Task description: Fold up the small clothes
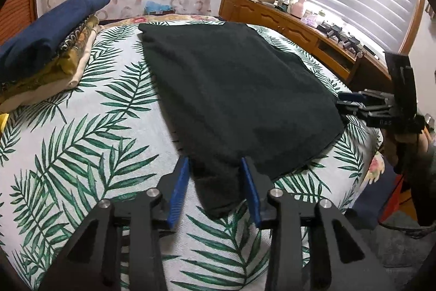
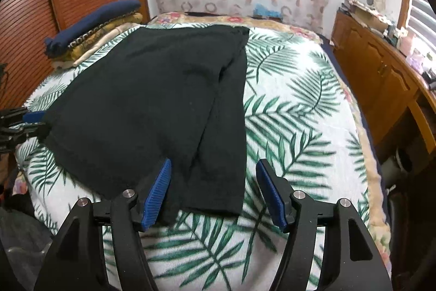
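Dark green knit garment (image 1: 234,89) lies flat on the palm-leaf bedspread (image 1: 90,143), one side flap already folded in. Left claw (image 1: 215,187) straddles its near corner, grip unclear; right claw (image 2: 214,191) released over the other corner. Folded stack (image 1: 46,45) waits (cross-fold left).

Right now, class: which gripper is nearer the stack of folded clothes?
Left. The left gripper is at the black garment's corner on the side of the stack of folded clothes; the right gripper is at the opposite corner.
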Action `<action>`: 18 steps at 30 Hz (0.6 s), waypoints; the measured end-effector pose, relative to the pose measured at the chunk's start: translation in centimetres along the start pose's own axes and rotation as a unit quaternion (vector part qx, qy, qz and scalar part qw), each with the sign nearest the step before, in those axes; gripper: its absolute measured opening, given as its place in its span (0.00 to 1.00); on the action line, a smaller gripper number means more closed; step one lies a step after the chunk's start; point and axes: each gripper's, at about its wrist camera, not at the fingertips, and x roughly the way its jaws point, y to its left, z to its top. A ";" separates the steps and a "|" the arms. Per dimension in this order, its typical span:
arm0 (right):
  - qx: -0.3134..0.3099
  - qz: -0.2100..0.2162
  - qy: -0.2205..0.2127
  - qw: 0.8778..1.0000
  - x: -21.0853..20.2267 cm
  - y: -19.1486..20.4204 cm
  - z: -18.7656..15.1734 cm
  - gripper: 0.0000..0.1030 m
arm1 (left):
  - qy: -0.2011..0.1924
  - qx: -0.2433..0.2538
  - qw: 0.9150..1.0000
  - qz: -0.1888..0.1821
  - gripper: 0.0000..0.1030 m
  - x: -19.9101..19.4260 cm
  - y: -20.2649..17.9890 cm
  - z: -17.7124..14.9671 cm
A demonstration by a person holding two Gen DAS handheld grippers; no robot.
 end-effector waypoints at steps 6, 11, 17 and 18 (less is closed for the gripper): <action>0.000 0.036 0.010 0.999 -0.1 0.5 -0.6 0.56 | 0.003 -0.002 1.000 -0.013 0.16 -0.1 -0.1 0.1; -0.016 0.077 0.004 0.997 0.0 1.2 -0.2 0.11 | -0.016 -0.010 0.999 -0.036 0.07 -1.0 -0.1 1.4; -0.006 0.106 -0.064 0.992 -2.4 0.2 3.3 0.04 | -0.082 -0.007 0.996 -0.036 0.07 -3.0 0.4 8.3; -0.005 0.109 -0.074 0.991 -2.7 0.0 4.5 0.04 | -0.092 -0.008 0.995 -0.031 0.07 -2.8 0.8 10.3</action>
